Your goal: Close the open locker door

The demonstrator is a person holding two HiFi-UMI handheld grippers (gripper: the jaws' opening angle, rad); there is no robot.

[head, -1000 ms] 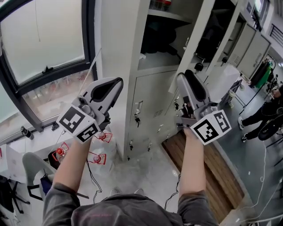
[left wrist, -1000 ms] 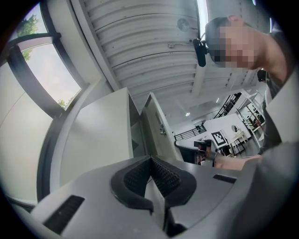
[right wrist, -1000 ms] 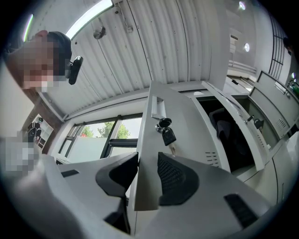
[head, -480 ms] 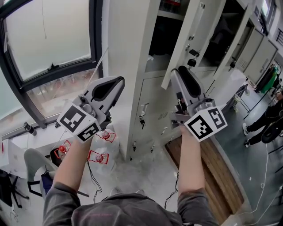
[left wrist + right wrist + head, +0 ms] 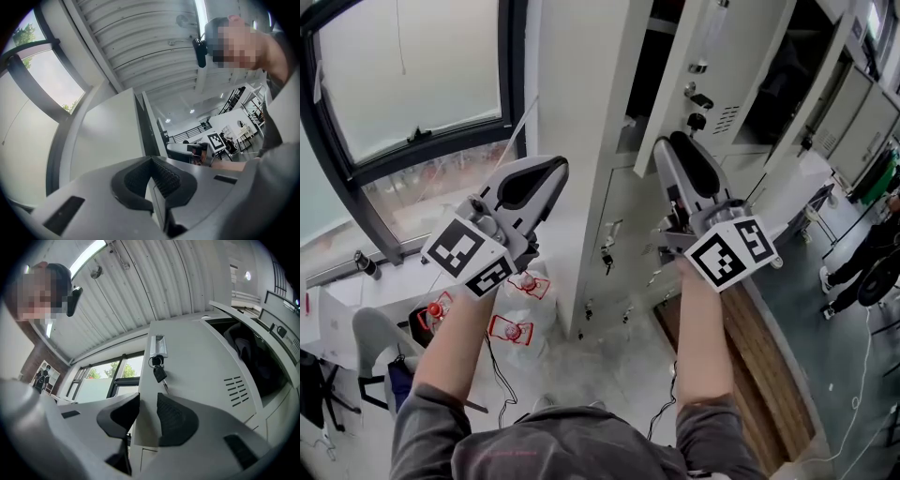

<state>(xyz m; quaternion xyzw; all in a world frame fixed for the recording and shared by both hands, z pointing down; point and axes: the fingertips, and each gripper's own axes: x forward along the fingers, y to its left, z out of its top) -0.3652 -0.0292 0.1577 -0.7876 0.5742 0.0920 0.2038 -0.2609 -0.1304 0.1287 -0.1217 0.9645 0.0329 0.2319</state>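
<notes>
The grey open locker door (image 5: pixel 722 56) swings out from the locker column (image 5: pixel 577 141), with a lock and hanging keys (image 5: pixel 696 120) on its face. My right gripper (image 5: pixel 667 150) reaches up to the door's lower corner. In the right gripper view the door (image 5: pixel 197 366) and its keys (image 5: pixel 158 371) fill the frame. The door's edge runs down between the jaws of the right gripper (image 5: pixel 146 420), which are closing around it. My left gripper (image 5: pixel 553 169) hangs shut and empty beside the locker's left side (image 5: pixel 112 136).
A closed lower locker door (image 5: pixel 623 220) carries its own keys (image 5: pixel 607 255). A large window (image 5: pixel 412 75) is on the left. Red-capped bottles (image 5: pixel 511 330) and a chair (image 5: pixel 370 342) are on the floor. A wooden platform (image 5: pixel 764 356) runs along the right.
My right gripper has moved up and left to the door's lower corner, and the door now looms closer. The left gripper has hardly shifted.
</notes>
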